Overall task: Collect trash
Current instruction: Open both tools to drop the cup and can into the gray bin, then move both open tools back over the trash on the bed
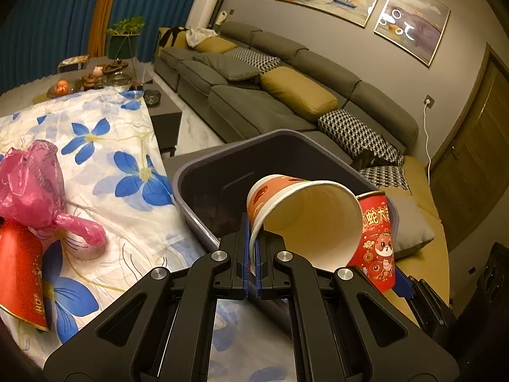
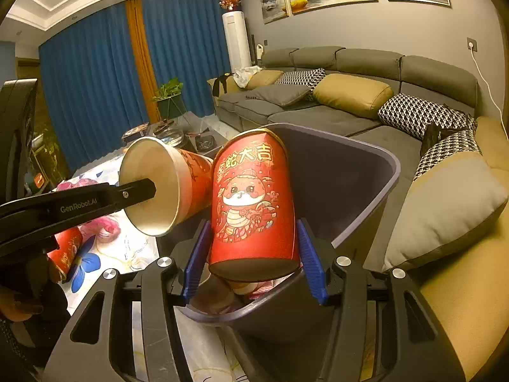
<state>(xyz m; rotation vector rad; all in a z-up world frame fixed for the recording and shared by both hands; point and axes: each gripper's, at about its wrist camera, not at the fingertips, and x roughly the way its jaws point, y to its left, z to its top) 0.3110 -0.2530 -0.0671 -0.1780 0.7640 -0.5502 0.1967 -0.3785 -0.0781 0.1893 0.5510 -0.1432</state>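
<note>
My left gripper (image 1: 253,248) is shut on the rim of an orange paper cup (image 1: 302,219), held on its side over the grey trash bin (image 1: 203,172). The same cup (image 2: 171,184) shows in the right wrist view. My right gripper (image 2: 254,258) is shut on a red paper cup (image 2: 251,203) with a cartoon snake, upside down above the bin (image 2: 381,172). The red cup (image 1: 377,242) sits just right of the orange cup. Some trash lies inside the bin. A pink plastic bag (image 1: 35,187) and another red cup (image 1: 19,273) lie on the floral tablecloth (image 1: 111,146).
A grey sofa (image 1: 270,95) with yellow and patterned cushions runs behind the bin. A dark coffee table (image 1: 162,108) with dishes and a box stands beyond the cloth. A potted plant (image 1: 124,38) stands by the blue curtains.
</note>
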